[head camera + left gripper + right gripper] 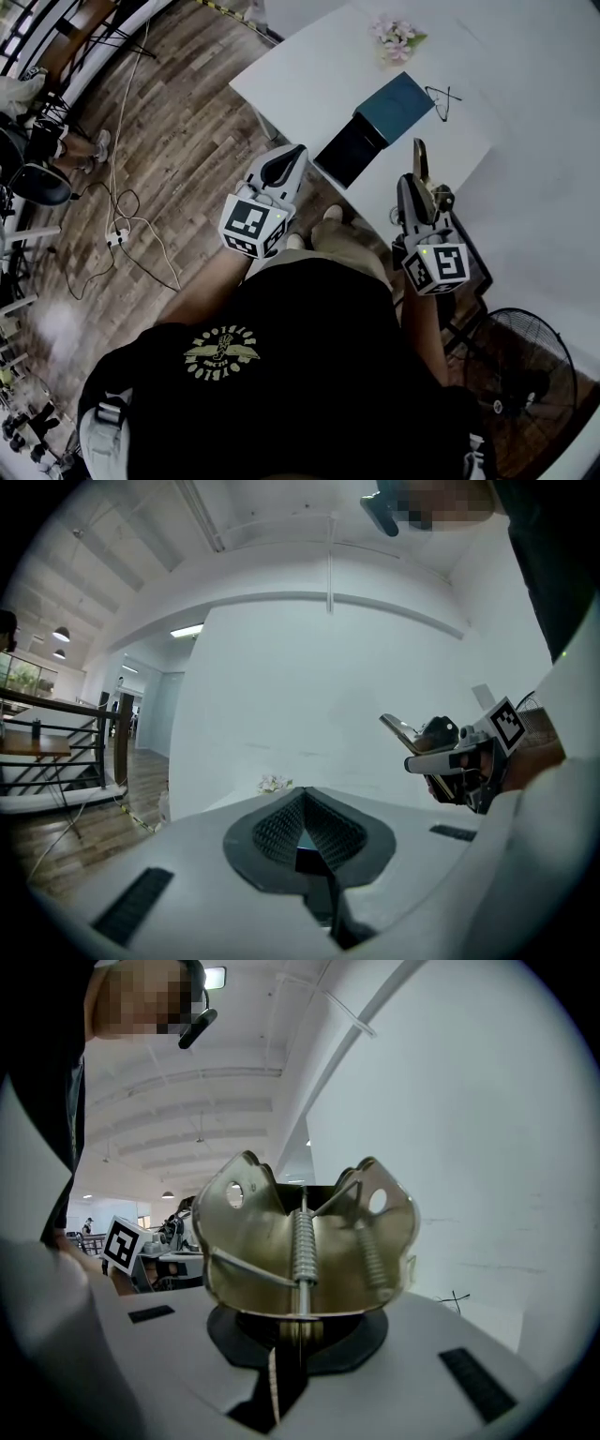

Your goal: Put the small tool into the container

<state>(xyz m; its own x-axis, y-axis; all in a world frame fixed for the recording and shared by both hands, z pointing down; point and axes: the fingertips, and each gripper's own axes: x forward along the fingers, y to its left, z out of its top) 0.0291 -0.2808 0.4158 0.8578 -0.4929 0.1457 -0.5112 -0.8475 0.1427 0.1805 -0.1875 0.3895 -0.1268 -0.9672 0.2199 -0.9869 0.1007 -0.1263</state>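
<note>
Spring clip [305,1241] is pinched in the right tool [284,1333]; the left tool [314,860], pressed together and empty, hovers beside it near the white surface [309,70].

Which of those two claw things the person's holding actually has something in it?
The right gripper: its jaws clamp a brass-coloured metal spring clip. The left gripper has its jaws closed on nothing.

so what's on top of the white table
A teal box with a black box beside it, pink flowers and a black wire shape lie on the white table. The right gripper and its metal clip cover part of the near edge.
</note>
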